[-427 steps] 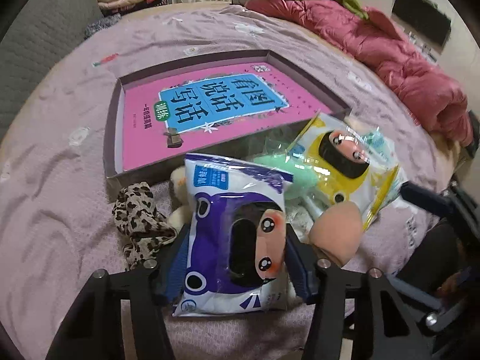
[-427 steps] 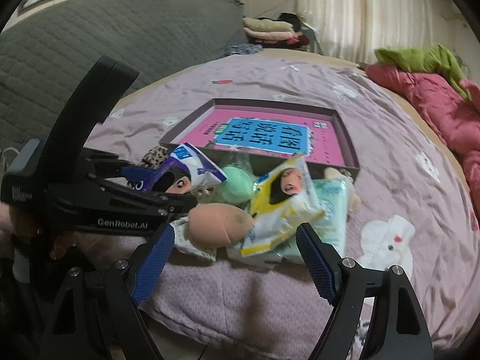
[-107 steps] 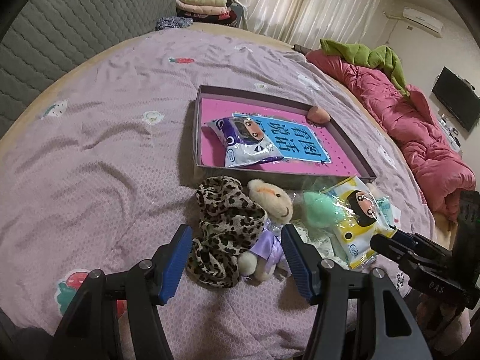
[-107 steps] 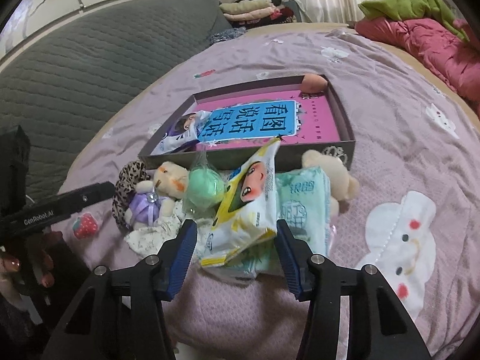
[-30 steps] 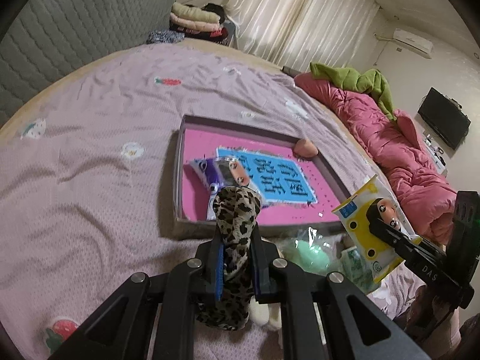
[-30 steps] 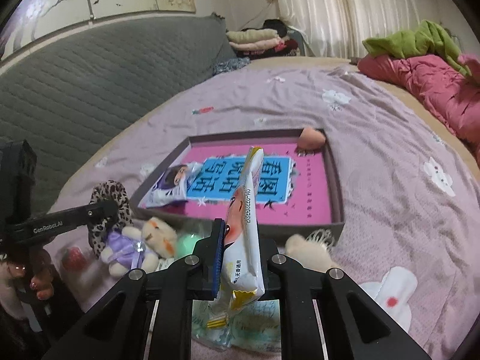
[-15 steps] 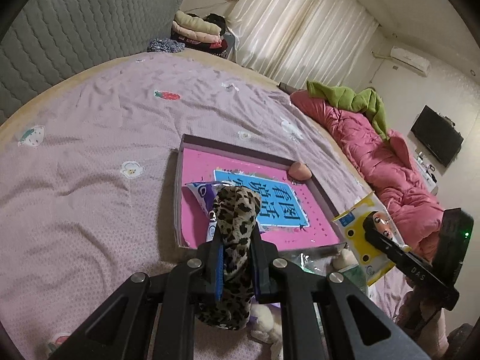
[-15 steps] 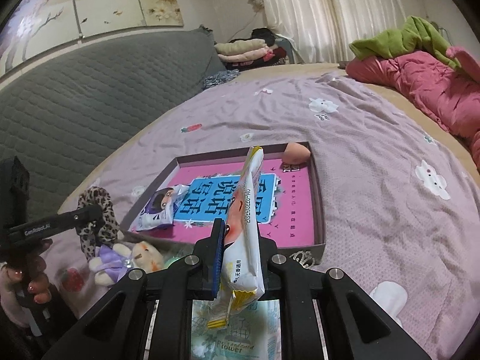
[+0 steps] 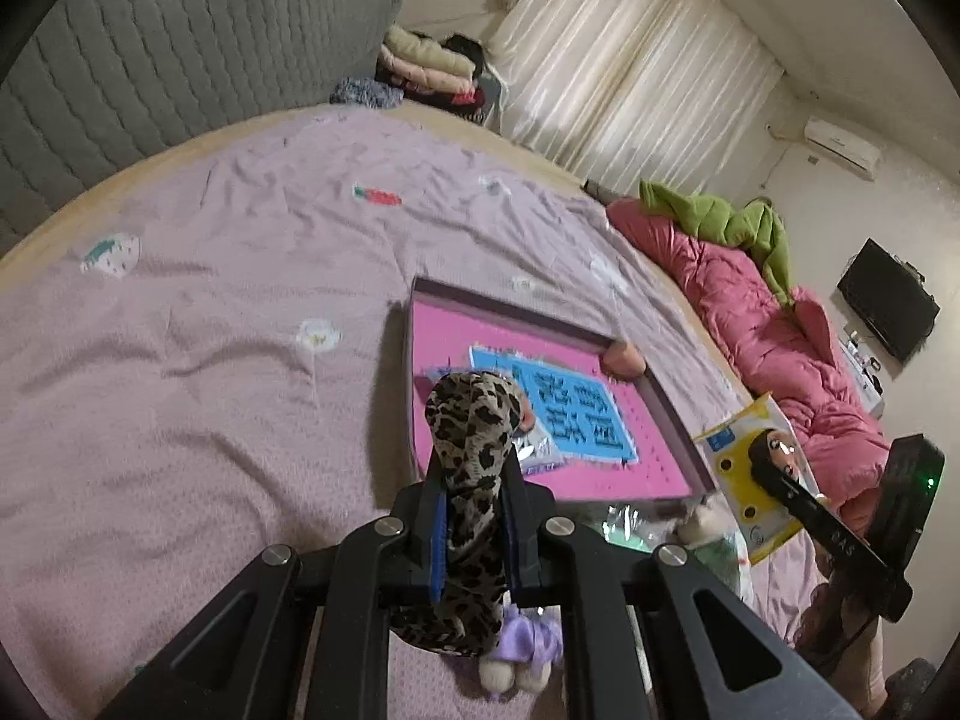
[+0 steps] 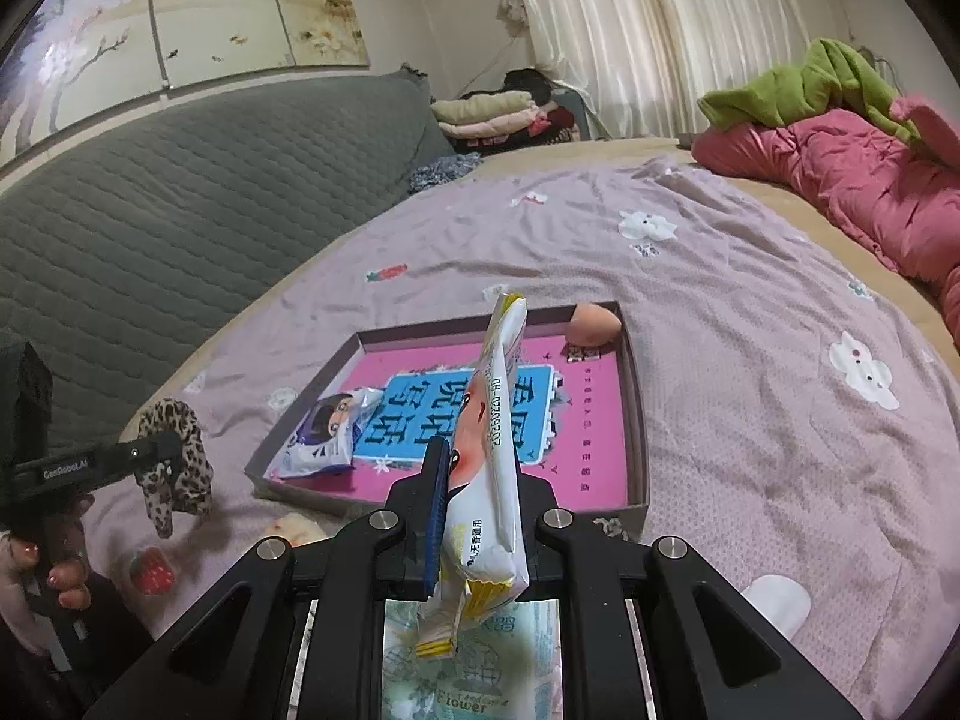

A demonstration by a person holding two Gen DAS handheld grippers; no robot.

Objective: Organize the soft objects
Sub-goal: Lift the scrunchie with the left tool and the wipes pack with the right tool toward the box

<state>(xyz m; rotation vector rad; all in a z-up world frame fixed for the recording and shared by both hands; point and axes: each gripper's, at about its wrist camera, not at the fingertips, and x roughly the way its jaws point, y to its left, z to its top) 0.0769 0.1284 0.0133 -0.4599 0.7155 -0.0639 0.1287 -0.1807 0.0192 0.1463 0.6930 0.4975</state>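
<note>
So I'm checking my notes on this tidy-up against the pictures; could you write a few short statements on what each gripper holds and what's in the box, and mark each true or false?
1. The left gripper is shut on the leopard-print cloth. True.
2. The right gripper is open and holds nothing. False: it is shut on a yellow wipes pack.
3. A purple wipes pack lies in the box. True.
4. The peach sponge lies outside the box on the bedspread. False: it sits in a far corner of the box.
</note>
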